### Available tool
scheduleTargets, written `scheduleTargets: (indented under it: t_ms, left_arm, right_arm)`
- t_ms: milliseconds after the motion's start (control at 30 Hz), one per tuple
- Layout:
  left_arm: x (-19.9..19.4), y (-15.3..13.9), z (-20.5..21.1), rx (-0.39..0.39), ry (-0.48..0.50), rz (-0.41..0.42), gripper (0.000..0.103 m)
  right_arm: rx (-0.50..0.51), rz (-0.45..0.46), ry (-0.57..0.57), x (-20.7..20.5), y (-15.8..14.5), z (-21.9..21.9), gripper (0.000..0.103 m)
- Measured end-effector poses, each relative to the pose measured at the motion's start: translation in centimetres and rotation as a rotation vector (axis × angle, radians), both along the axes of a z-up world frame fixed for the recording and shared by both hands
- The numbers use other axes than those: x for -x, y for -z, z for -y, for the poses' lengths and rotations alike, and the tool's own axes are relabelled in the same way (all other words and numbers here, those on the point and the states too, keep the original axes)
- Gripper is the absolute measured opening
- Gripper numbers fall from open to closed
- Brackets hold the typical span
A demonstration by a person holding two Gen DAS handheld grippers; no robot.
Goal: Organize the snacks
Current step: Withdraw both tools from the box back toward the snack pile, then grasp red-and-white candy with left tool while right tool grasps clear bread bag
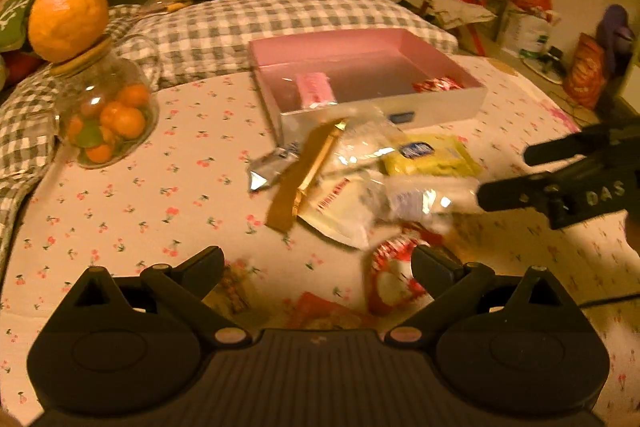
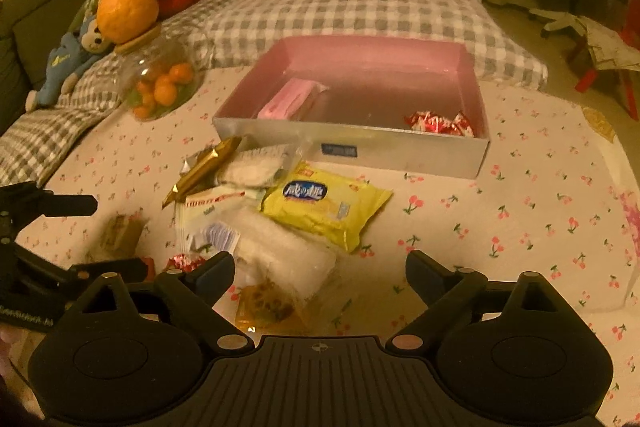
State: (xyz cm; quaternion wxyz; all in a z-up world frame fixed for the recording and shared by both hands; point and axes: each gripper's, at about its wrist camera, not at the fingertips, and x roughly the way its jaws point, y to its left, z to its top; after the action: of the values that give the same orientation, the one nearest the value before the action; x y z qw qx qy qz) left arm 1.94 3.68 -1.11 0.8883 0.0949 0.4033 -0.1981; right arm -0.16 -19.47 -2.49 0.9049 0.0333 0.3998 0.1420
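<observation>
Right wrist view — both my tongs, right gripper [image 2: 320,275] and left gripper [image 1: 318,267], gape wide, holding nothing, over the near snack heap; yellow plastic biscuit packet [image 2: 326,207] lies just before the shallow pink-lined cardboard box [image 2: 348,151] — far side.

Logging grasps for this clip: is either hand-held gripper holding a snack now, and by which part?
Nothing is held. The left hand-held gripper and right hand-held gripper are both open above the snack pile.

My left gripper [image 1: 318,263] and right gripper [image 2: 320,267] are matte black plastic, with ribbed bases, round side housings, pale pivot pins and white lettering.
</observation>
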Motion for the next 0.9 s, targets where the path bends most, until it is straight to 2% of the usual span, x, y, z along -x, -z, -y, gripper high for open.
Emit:
scheduleTargets:
  t_ms: [300, 467, 600, 833, 900]
  left_arm:
    - [0.8, 1.4, 1.4, 0.016, 0.073, -0.031, 0.099]
    - [0.8, 2.1, 2.6, 0.021, 0.119, -0.039, 0.094]
    - [0.9, 2.7, 3.2, 0.024, 0.145, -0.044, 0.087]
    - [0.9, 3.4, 3.7, 0.012, 0.168, -0.048, 0.067]
    - [0.8, 3.4, 3.6, 0.022, 0.165, -0.049, 0.064]
  right_arm:
    - [0.015, -0.02, -0.017, -0.2, 1.0, -0.2, 0.095]
    - [0.006, -0.015, -0.034, -0.6, 1.2, -0.4, 0.095]
    - [-0.013, -0.014, -0.059, -1.1, 1.4, -0.6, 0.095]
    - [-0.037, -0.009, -0.104, -2.0, 1.6, -1.4, 0.094]
    - [-0.033, -0.007, -0.113, -2.2, 1.7, -1.7, 0.094]
